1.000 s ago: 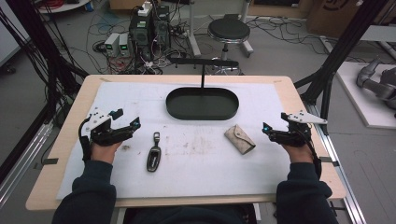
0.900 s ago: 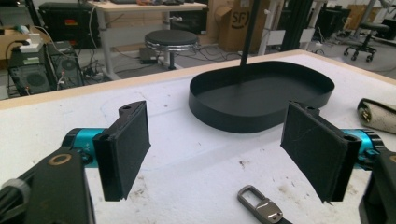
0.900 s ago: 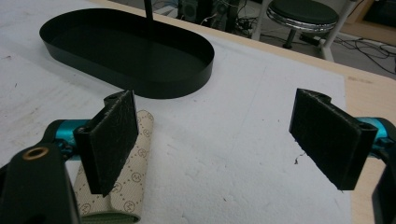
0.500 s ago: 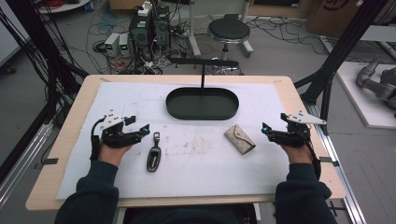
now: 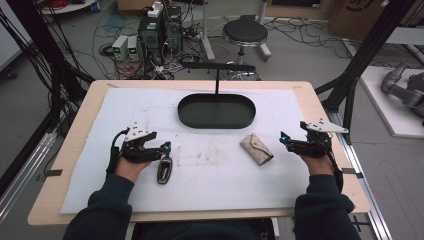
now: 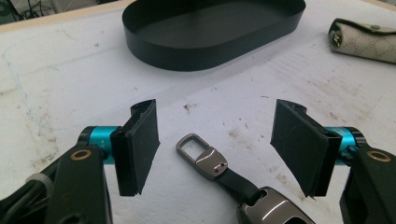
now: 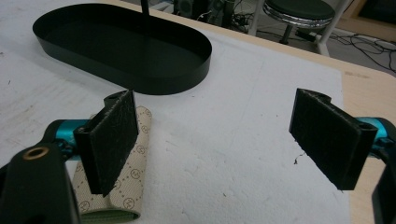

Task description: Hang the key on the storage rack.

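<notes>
A dark key fob point(image 5: 164, 170) with a short strap and a metal loop point(image 6: 201, 156) lies on the white mat at the left. My left gripper point(image 5: 165, 148) hovers over its loop end. Its jaws have just been closing, and the loop lies between the pads point(image 6: 140, 140) without touching them. A beige patterned pouch point(image 5: 256, 149) lies right of centre. My right gripper point(image 5: 283, 138) stands open just to the right of the pouch, and its left pad point(image 7: 112, 140) hangs over the pouch's edge point(image 7: 119, 191).
A black oval tray point(image 5: 216, 123) with an upright T-shaped stand point(image 5: 217, 67) sits at the back middle of the mat. The wooden table edge point(image 5: 320, 107) runs around the mat. Cables, equipment and a stool point(image 5: 244, 32) stand on the floor beyond.
My left gripper has moved right and slightly down to the key fob, and its jaws have narrowed. The right gripper and the pouch have not moved.
</notes>
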`<state>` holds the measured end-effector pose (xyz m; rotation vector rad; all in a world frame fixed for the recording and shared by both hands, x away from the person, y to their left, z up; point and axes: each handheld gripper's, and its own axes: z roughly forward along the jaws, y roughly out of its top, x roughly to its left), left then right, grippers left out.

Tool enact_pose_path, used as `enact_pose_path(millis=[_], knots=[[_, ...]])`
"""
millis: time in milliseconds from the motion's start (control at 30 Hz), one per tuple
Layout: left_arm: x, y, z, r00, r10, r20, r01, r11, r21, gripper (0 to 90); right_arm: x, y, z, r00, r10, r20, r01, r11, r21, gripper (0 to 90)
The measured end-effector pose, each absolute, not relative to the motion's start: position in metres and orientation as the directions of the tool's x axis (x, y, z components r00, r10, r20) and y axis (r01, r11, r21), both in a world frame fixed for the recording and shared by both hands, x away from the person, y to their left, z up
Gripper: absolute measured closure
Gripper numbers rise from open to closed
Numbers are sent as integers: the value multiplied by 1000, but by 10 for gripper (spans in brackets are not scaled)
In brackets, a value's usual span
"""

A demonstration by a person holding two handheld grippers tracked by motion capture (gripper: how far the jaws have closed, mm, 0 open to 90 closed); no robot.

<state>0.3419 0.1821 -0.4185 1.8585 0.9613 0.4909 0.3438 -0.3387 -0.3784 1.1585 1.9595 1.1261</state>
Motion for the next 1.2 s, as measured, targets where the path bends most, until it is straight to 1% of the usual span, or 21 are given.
enact_pose_path(millis=[133, 200, 233, 400, 500, 633, 667, 700, 733, 767, 800, 833, 867, 967, 1067, 1200], knots=[[343, 180, -421, 606, 793, -63, 430, -260, 864, 331, 344, -339, -379, -445, 893, -67, 393, 262, 881, 159], [344, 180, -423, 597, 798, -82, 466, -262, 845, 350, 344, -339, -379, -444, 893, -65, 396, 261, 880, 159], [344, 180, -423, 597, 798, -82, 466, -262, 845, 350, 344, -339, -379, -444, 893, -65, 396, 261, 880, 159], [339, 174, -424, 573, 809, -131, 542, -254, 801, 348, 344, -339, -381, -444, 894, -61, 398, 257, 881, 160], [323, 164, -428, 553, 826, -113, 575, -279, 769, 341, 344, -341, -380, -437, 898, -57, 400, 250, 881, 160], [319, 159, -433, 550, 828, -110, 597, -298, 745, 339, 344, -341, -380, -434, 899, -55, 402, 248, 881, 159], [318, 155, -436, 552, 829, -86, 608, -330, 722, 340, 344, -340, -380, -437, 898, -55, 401, 249, 882, 160], [318, 155, -436, 552, 829, -86, 608, -330, 722, 341, 344, -340, -380, -438, 897, -58, 400, 253, 881, 160], [318, 150, -440, 570, 817, -88, 616, -355, 703, 362, 344, -340, -380, -440, 896, -59, 400, 254, 881, 160], [318, 147, -440, 581, 812, -62, 602, -377, 704, 378, 345, -339, -380, -441, 896, -58, 400, 254, 880, 160], [318, 147, -440, 581, 812, -62, 602, -377, 704, 425, 345, -339, -380, -441, 896, -58, 400, 254, 880, 160], [319, 145, -439, 601, 798, -47, 588, -401, 702, 425, 345, -339, -380, -439, 897, -56, 403, 252, 880, 160], [322, 145, -438, 613, 789, -48, 589, -415, 694, 447, 345, -340, -381, -438, 897, -56, 408, 254, 877, 160], [324, 147, -437, 617, 784, -58, 589, -412, 695, 483, 345, -340, -382, -438, 897, -58, 410, 256, 875, 160], [329, 151, -437, 623, 780, -60, 581, -410, 703, 493, 345, -340, -381, -438, 897, -58, 407, 255, 877, 160], [338, 161, -437, 585, 810, -41, 580, -383, 719, 507, 345, -340, -382, -439, 897, -59, 409, 258, 875, 160]])
